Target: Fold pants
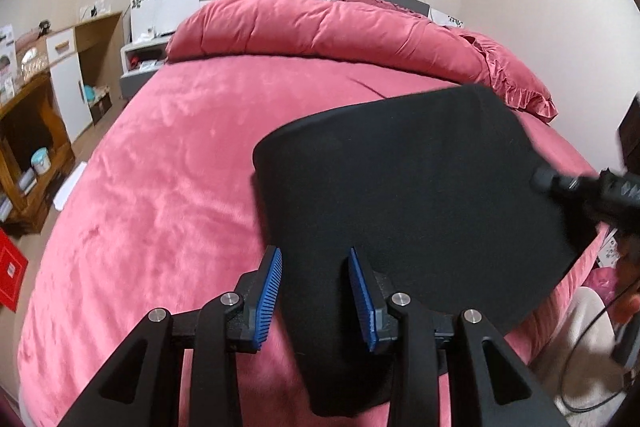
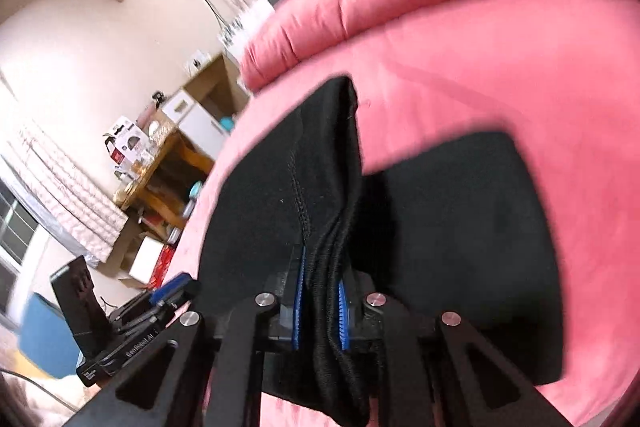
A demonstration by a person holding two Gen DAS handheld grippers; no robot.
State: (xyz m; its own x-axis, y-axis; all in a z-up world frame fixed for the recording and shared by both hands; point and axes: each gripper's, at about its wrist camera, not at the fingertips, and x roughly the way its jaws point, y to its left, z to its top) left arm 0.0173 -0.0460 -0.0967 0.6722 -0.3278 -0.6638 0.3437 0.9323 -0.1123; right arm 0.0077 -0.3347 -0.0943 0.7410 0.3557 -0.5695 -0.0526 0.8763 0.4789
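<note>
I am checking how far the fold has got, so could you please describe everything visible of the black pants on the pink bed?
The black pants are plain, matte, soft knit fabric, folded into a broad flat panel lying near the edge of the pink plush bedspread. A stitched seam runs along one layer. The right gripper is shut on a bunched edge of several layers, lifting a flap off the panel. The left gripper hovers open over the near edge, its blue pads clear of the cloth.

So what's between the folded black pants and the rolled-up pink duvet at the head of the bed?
Only bare pink bedsheet. The left wrist view shows nothing lying between the pants and the duvet.
</note>
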